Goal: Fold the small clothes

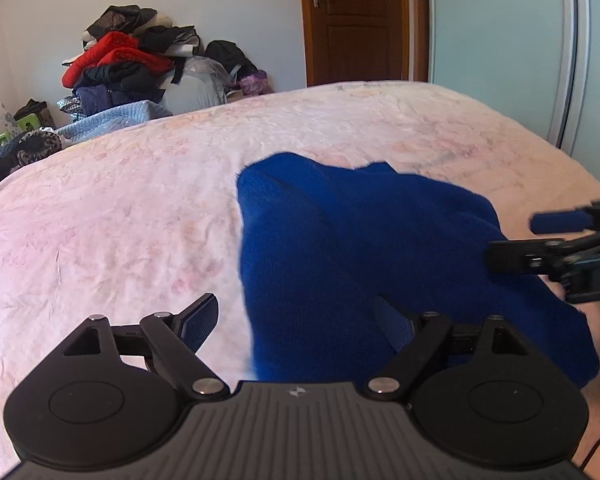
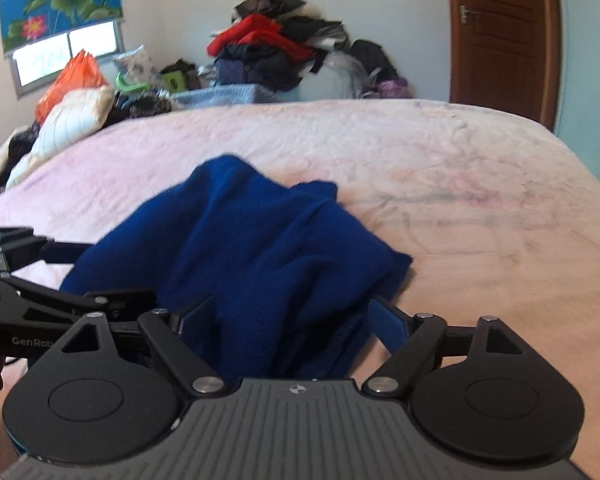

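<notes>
A blue knit garment point(image 1: 360, 248) lies bunched on the pink bedspread point(image 1: 120, 208); it also shows in the right wrist view point(image 2: 252, 256). My left gripper point(image 1: 296, 320) is open, its jaws wide apart over the garment's near left edge, one finger on bare bedspread. My right gripper point(image 2: 288, 320) is open, jaws straddling the garment's near edge, cloth lying between them. The right gripper also shows at the right in the left wrist view point(image 1: 520, 240), open. The left gripper appears at the left of the right wrist view point(image 2: 52, 276).
A pile of clothes point(image 1: 132, 60) and bags stands beyond the far side of the bed; it also shows in the right wrist view point(image 2: 276, 52). A wooden door point(image 1: 356, 20) and a pale wardrobe point(image 1: 520, 40) are behind. Quilts point(image 2: 72, 116) lie at the bed's left.
</notes>
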Available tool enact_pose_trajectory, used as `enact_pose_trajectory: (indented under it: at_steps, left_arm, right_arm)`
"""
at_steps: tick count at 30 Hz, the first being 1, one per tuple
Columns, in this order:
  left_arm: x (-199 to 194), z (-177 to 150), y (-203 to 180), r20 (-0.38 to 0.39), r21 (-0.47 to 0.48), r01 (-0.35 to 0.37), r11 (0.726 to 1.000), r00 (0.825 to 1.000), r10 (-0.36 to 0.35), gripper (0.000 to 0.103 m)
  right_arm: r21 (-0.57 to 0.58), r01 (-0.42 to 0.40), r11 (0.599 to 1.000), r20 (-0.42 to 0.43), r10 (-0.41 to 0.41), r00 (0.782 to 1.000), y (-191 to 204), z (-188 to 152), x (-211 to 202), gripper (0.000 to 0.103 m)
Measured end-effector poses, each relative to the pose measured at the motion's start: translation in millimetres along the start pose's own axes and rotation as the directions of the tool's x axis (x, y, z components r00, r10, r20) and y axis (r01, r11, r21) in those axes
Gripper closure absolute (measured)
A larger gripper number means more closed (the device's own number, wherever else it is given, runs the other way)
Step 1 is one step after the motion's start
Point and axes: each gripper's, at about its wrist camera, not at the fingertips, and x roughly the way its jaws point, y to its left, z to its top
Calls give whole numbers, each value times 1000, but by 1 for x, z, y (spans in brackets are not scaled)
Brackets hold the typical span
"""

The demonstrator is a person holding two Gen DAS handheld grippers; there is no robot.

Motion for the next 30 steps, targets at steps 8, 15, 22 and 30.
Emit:
enact_pose_trajectory:
  at_steps: [8,15,22,30]
  left_arm:
    - [49,26,65,-80,-272,209,939,968,-239,17]
    - [110,41,99,-83,-527,373,763,872,-483,17]
    - [127,49,90,-46,-516,412,751,862,-505,56]
    - [92,48,86,67,-426,414,804,901,-428,84]
  right_arm:
    - [361,-121,925,-20,138,990,-70,-11,12,9]
    - [412,-324,852,13,350,937,-83,7,60,9]
    - [400,-380,834,37,400,916,-77,31,107,43]
    - [386,-346,855,37,360,932,-71,36,117,82]
